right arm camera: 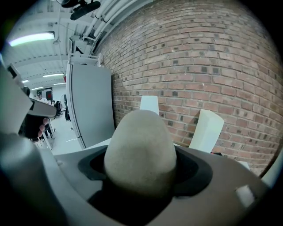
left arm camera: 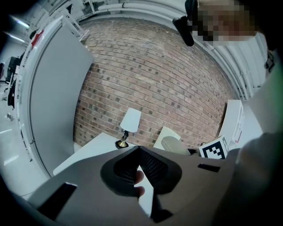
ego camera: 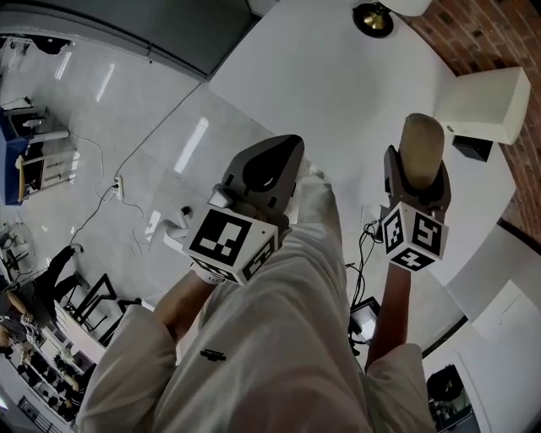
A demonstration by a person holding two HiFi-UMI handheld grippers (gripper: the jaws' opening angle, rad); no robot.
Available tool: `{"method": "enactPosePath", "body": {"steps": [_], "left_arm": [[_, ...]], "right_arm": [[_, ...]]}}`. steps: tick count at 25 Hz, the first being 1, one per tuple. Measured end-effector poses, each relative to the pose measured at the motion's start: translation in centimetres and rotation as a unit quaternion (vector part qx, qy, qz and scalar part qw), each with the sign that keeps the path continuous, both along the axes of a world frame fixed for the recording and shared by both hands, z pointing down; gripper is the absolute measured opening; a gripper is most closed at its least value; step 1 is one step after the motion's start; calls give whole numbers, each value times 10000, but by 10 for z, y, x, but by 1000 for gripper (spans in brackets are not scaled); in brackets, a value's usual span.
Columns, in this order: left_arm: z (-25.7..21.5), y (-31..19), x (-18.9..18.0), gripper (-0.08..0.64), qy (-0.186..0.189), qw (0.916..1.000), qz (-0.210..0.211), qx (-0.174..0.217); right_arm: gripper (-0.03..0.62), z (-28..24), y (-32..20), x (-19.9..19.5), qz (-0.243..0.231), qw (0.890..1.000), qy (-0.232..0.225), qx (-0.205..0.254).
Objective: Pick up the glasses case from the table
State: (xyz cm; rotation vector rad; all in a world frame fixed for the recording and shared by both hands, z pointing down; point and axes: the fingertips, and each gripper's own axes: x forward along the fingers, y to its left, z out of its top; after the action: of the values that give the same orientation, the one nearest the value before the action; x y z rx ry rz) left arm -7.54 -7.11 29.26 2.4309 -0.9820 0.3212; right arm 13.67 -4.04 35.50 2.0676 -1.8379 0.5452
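Glasses case (ego camera: pixel 421 150) is clamped in my right gripper (ego camera: pixel 418 179). The right gripper view shows both jaws spread wide and pressing on its sides, with the rounded beige end poking out past the tips. In the head view the case is up off the white table (ego camera: pixel 338 93); I see no contact with the top. It shows against the table's near right part, near the cream box (ego camera: pixel 486 106). My left gripper (ego camera: pixel 269 169) has its jaws together at the tips with nothing between them. It hangs beside the right one, apart from the case. I judge the pick done: the grasp is made and the case is lifted clear. All that's left, if anything, is holding it steady without slipping. The small lamp (ego camera: pixel 372 17) at the far end is well apart and no risk.
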Motion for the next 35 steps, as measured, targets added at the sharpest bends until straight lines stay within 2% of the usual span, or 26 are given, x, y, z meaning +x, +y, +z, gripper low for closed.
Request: {"method": "enactPosePath", "body": {"steps": [5,13,21,26,35], "left_arm": [[-12,7,-13,8,29,9999,-35,127],[-26,16,-29,8,61,9995,-67,297],[-35,26,-49,8,90,9989,-112,438],[-41,29,-58,8,112,9986,-121,508],[-45,31,-59,8,198,9981,-179,559]], "right_arm": [[417,-21,16,-12,11,9999,16,147],[417,-60,46,-19,163,9983,-334,457],[419,-89,73,-28,260,9965,-276,749],[419,-110,84,-39,151,9939,-337,1044],[419,-124,98,-41,128,9918,-301,1235]]}}
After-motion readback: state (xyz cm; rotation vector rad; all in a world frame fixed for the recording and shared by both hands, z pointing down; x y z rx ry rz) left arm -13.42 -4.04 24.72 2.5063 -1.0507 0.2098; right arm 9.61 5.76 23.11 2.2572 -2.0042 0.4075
